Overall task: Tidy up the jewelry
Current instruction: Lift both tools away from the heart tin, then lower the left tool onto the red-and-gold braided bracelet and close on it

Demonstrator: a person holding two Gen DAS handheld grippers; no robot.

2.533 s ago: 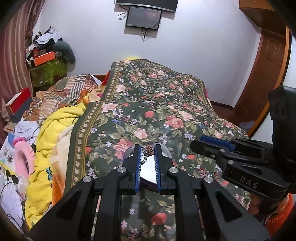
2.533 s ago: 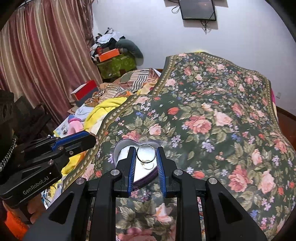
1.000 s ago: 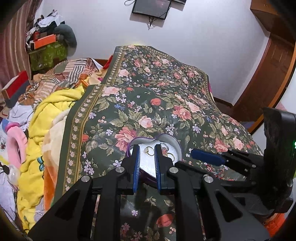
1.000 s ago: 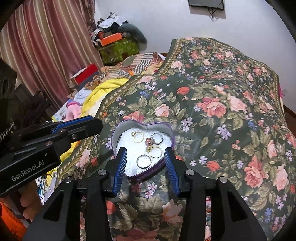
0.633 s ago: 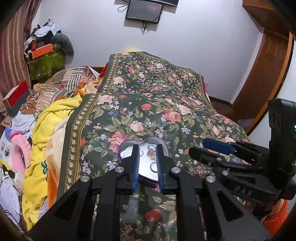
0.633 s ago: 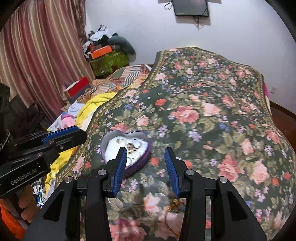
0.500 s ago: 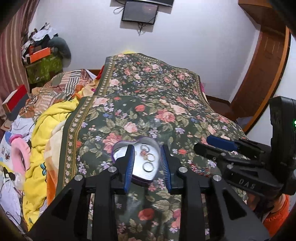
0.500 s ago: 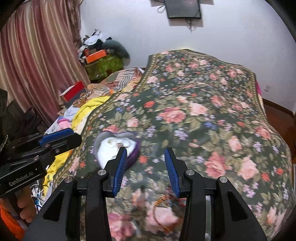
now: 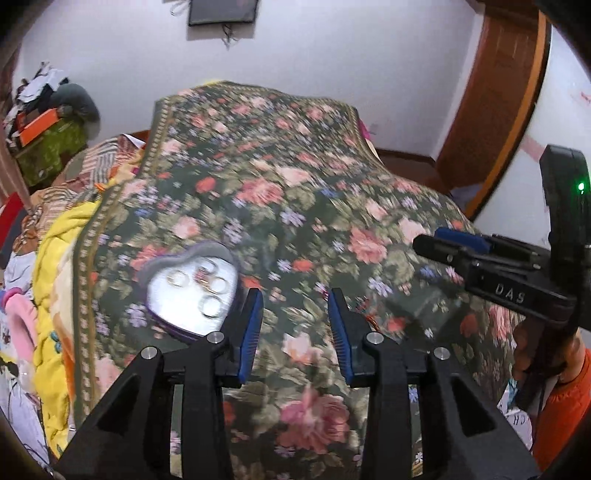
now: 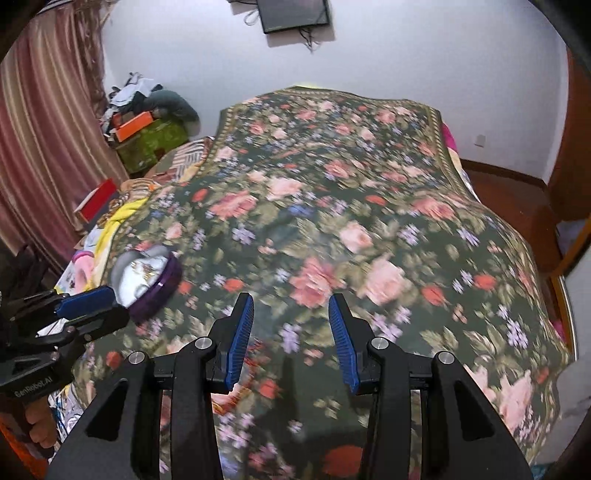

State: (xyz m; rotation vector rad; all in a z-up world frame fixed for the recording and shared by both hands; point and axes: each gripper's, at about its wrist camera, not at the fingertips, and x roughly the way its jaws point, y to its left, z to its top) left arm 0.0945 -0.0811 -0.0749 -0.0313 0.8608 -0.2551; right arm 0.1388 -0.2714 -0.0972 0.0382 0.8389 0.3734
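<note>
A purple heart-shaped jewelry box (image 9: 192, 291) lies open on the floral bedspread (image 9: 295, 206), with several rings (image 9: 212, 304) on its white lining. My left gripper (image 9: 294, 325) is open and empty, to the right of the box and above the bedspread. The box also shows in the right wrist view (image 10: 147, 278), far left. My right gripper (image 10: 291, 332) is open and empty, well right of the box. Each gripper shows in the other's view: the right (image 9: 439, 247), the left (image 10: 88, 299). Both views are motion-blurred.
A yellow blanket (image 9: 55, 258) and piled cloth lie left of the bedspread. Boxes and clutter (image 10: 144, 125) stand by the curtain (image 10: 40, 147). A wooden door frame (image 9: 495, 96) is at the right. A screen (image 10: 293, 14) hangs on the far wall.
Both grippers released rings into the heart box, opened wide, and swung right, away from the box. The box now sits left of both grippers.
</note>
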